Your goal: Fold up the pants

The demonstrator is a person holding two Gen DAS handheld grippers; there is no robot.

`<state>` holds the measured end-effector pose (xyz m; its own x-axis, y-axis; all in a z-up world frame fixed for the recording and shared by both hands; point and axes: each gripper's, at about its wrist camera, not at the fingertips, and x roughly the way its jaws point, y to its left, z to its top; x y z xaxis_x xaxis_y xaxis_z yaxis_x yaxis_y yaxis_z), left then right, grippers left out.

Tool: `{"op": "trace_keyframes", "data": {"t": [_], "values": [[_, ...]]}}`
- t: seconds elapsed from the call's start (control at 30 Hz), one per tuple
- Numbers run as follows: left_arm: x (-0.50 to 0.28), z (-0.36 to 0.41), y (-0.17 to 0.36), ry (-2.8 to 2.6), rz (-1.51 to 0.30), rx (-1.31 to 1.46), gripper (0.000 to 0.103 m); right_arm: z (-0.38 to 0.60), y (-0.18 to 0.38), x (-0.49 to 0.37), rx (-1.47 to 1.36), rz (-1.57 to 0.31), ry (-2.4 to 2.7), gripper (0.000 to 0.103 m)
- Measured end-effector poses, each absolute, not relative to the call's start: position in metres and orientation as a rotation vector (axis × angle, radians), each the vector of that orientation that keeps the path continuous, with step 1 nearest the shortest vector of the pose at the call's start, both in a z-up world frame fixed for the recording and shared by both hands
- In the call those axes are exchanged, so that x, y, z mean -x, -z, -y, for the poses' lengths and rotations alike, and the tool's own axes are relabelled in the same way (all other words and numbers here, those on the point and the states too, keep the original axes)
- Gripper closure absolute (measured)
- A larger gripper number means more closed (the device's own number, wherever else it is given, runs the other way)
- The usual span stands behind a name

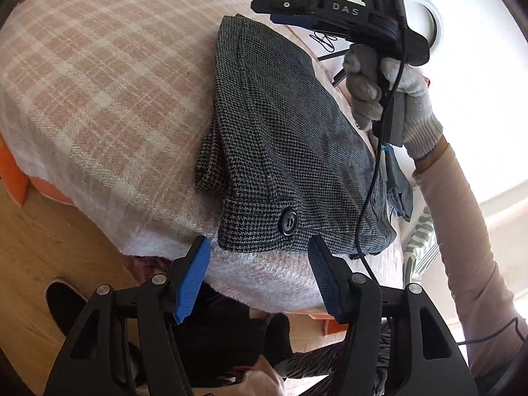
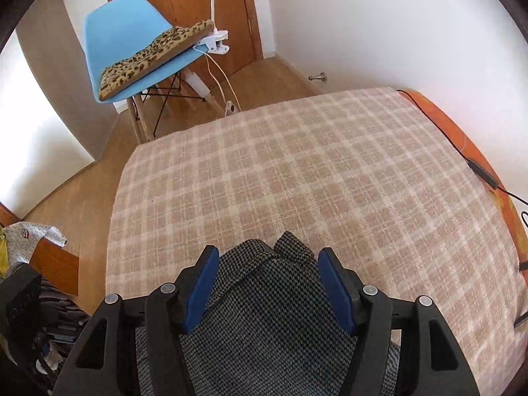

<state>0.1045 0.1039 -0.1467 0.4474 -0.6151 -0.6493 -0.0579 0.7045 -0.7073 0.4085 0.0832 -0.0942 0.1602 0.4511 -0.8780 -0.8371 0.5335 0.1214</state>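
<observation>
Pants point(image 1: 280, 151) already look folded into a narrow stack on the plaid bed point(image 1: 99, 99), so I'd guess one last cross-fold or tidy-up is left. Long axis runs 11 to 5 o'clock in the left view, waistband button at the 5 end. Left gripper point(image 1: 259, 277) hangs open just short of the waistband; right gripper point(image 2: 269, 288) is open too, empty, above the far end.

Blue chair point(image 2: 132, 29) with leopard-print cushion point(image 2: 155, 56)
</observation>
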Motion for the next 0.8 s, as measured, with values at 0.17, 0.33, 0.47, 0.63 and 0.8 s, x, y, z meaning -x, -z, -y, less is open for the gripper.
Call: {"op": "trace_keyframes", "data": {"t": [0.17, 0.33, 0.47, 0.63, 0.8], "values": [[-0.103, -0.109, 0.148, 0.396, -1.055, 0.740, 0.044, -0.092, 0.112, -0.400, 0.554, -1.024, -0.948, 0.072], [-0.100, -0.114, 0.150, 0.377, -1.048, 0.757, 0.055, -0.065, 0.093, -0.400, 0.463, -0.962, -0.928, 0.095], [-0.096, -0.123, 0.142, 0.369, -0.998, 0.757, 0.084, -0.045, 0.070, -0.400, 0.400, -0.903, -0.896, 0.099], [-0.099, -0.128, 0.120, 0.357, -0.917, 0.687, 0.084, -0.037, 0.068, -0.413, 0.400, -0.885, -0.819, 0.102], [-0.101, -0.126, 0.123, 0.315, -0.928, 0.668, 0.083, -0.030, 0.066, -0.431, 0.310, -0.881, -0.797, 0.103]]}}
